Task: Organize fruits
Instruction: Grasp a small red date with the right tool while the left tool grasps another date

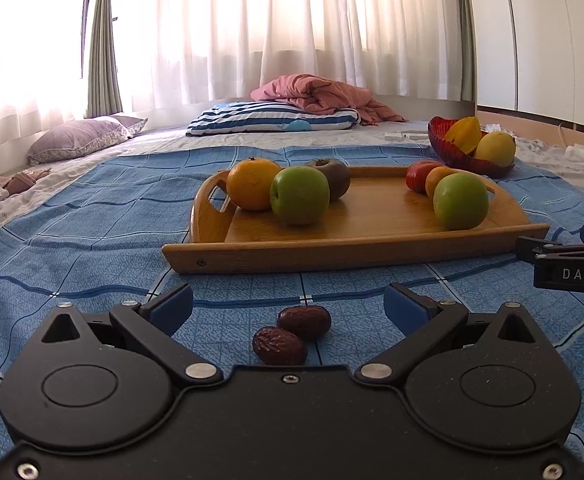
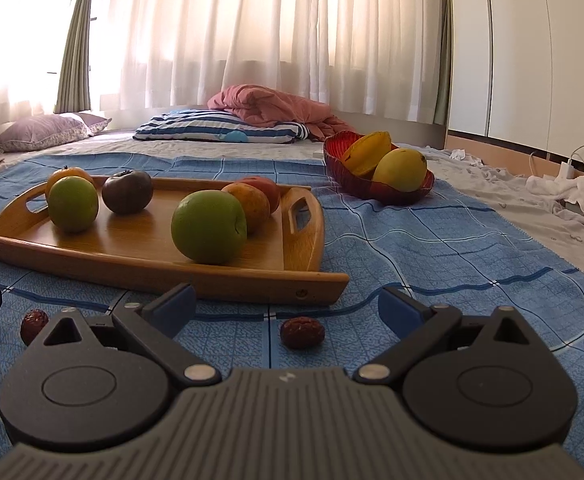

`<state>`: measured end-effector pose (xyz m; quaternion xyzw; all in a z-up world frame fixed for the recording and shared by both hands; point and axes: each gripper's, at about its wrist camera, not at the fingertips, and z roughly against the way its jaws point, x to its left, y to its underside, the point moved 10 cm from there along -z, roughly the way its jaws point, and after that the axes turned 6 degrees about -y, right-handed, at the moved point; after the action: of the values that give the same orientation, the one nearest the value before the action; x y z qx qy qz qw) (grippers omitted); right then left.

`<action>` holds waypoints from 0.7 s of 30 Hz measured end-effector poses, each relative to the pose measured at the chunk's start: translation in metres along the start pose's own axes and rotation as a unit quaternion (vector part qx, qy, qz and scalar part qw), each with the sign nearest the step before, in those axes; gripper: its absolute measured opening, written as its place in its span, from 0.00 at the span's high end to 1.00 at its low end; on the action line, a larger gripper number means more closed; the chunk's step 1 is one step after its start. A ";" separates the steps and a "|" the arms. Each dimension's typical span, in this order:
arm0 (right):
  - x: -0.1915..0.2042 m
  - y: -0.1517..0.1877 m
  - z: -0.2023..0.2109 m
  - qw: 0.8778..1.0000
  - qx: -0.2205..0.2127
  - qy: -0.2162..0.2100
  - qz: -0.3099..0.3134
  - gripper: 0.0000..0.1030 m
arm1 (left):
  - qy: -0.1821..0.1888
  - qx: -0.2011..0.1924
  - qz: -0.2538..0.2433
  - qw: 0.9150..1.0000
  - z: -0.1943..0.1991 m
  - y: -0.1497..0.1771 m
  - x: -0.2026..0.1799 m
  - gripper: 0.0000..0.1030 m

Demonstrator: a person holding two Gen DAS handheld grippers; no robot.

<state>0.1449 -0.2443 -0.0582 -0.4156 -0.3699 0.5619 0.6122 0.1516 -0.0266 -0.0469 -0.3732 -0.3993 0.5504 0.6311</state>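
Note:
A wooden tray (image 1: 372, 240) (image 2: 139, 256) on the blue cloth holds two green apples (image 1: 299, 195) (image 1: 460, 201), oranges (image 1: 251, 184), a dark persimmon (image 1: 332, 176) and a red fruit (image 1: 418, 174). Two red dates (image 1: 304, 322) (image 1: 279, 346) lie on the cloth between the fingers of my open left gripper (image 1: 287, 306). One date (image 2: 302, 332) lies between the fingers of my open right gripper (image 2: 285, 308); another date (image 2: 33, 326) lies to its left. The right gripper's tip (image 1: 564, 260) shows at the right edge of the left wrist view.
A red bowl (image 2: 376, 188) (image 1: 452, 156) with a mango (image 2: 400, 170) and a starfruit (image 2: 366, 152) stands beyond the tray's right end. Pillows (image 1: 271, 118) and a pink blanket (image 1: 316, 94) lie at the back. White cloth and cables (image 2: 572, 188) lie at the right.

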 end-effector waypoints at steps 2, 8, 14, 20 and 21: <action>-0.002 0.002 -0.001 1.000 0.003 0.001 -0.008 0.03 | -0.004 -0.001 -0.002 1.000 0.003 0.001 -0.001 0.02; -0.008 0.006 -0.005 1.000 0.011 -0.002 -0.026 0.11 | -0.005 -0.013 -0.008 1.000 0.013 -0.003 -0.003 0.08; -0.008 0.008 -0.006 1.000 0.012 -0.004 -0.026 0.15 | -0.006 -0.003 -0.008 1.000 0.018 0.002 -0.003 0.17; -0.009 0.009 -0.006 0.999 0.016 -0.005 -0.032 0.22 | -0.015 0.009 -0.009 1.000 0.019 0.009 0.003 0.37; -0.009 0.009 -0.006 0.999 0.016 -0.006 -0.034 0.24 | -0.017 0.012 -0.009 1.000 0.019 0.011 0.004 0.38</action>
<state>0.1461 -0.2539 -0.0691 -0.3897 -0.3780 0.5494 0.6352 0.1301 -0.0205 -0.0486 -0.3529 -0.4068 0.5553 0.6338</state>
